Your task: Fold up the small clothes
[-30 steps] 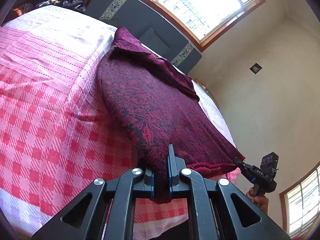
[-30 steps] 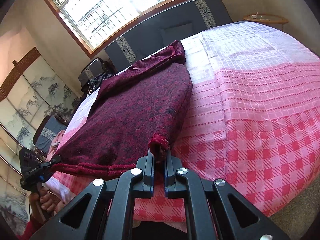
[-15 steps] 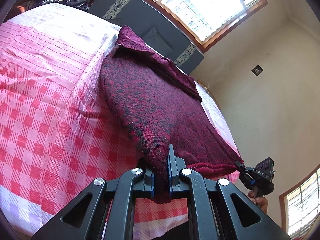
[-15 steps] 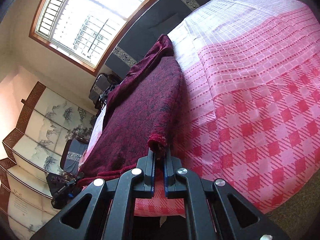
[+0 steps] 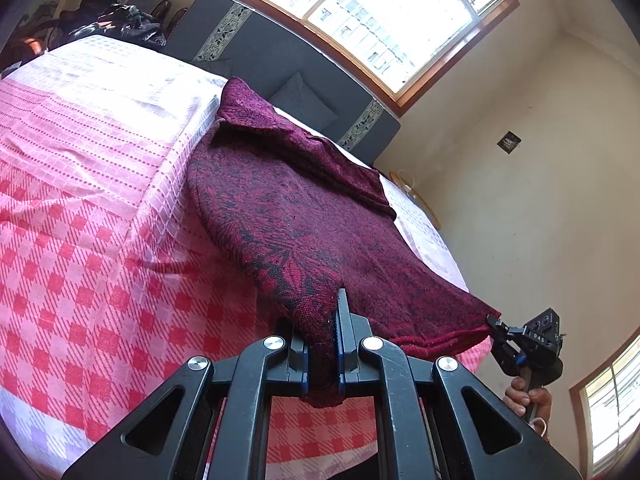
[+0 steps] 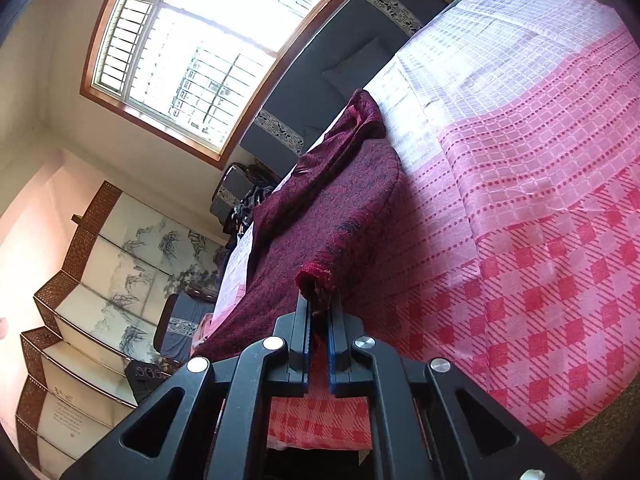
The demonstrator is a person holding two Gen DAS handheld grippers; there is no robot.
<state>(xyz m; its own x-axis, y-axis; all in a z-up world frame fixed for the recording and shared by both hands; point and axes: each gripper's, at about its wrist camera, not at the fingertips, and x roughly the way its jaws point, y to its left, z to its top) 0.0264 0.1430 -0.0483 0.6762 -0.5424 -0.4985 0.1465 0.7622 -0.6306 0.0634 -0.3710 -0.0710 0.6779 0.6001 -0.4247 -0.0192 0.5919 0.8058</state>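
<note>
A maroon patterned knit garment (image 5: 304, 216) lies spread on the pink checked bedsheet (image 5: 88, 240), its far end toward the headboard. My left gripper (image 5: 322, 320) is shut on one near hem corner, and cloth hangs down between its pads. My right gripper (image 6: 318, 304) is shut on the other near hem corner, which bunches into a small roll above the fingertips. In the left wrist view the right gripper (image 5: 496, 326) pinches that corner at the far right, held by a hand (image 5: 528, 396). The hem stretches taut between the two grippers, just above the bed's near edge.
A dark headboard (image 5: 280, 56) and a large bright window (image 5: 384, 12) stand behind the bed. A dark pile of things (image 5: 116, 28) sits at the far left. A folding painted screen (image 6: 100, 280) stands beside the bed. A small round table (image 5: 416, 200) stands by the wall.
The right gripper has rolled and shifted sideways with its corner, so its view tilts strongly. The left gripper has stayed nearly in place. Both grips are unchanged.
</note>
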